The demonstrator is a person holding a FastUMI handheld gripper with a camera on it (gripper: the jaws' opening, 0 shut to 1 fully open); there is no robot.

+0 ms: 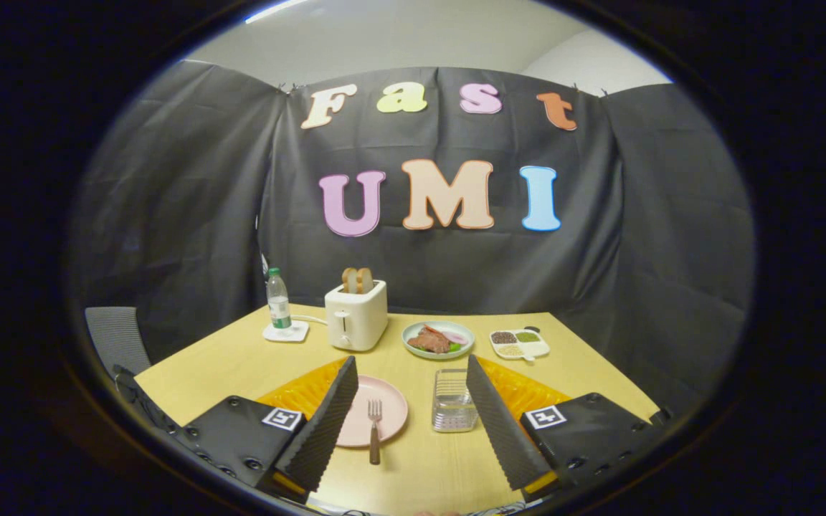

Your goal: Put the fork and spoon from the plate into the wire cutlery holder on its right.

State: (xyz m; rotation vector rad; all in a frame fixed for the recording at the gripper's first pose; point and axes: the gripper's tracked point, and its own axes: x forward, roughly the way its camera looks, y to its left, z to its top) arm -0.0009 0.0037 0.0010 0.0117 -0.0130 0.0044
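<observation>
A pink plate lies on the yellow table, partly behind my left finger. A fork with a brown handle rests on the plate, tines pointing away, its handle hanging over the plate's near rim. I see no spoon on the visible part of the plate. To the plate's right stands the wire cutlery holder, just inside my right finger. My gripper is open and wide, held above the table, with the fork and the holder both lying between and ahead of its fingers. Nothing is held.
Beyond the plate stand a white toaster with two bread slices, a water bottle on a white coaster, a green plate of food and a divided dish of grains. A grey chair stands off the table's left side.
</observation>
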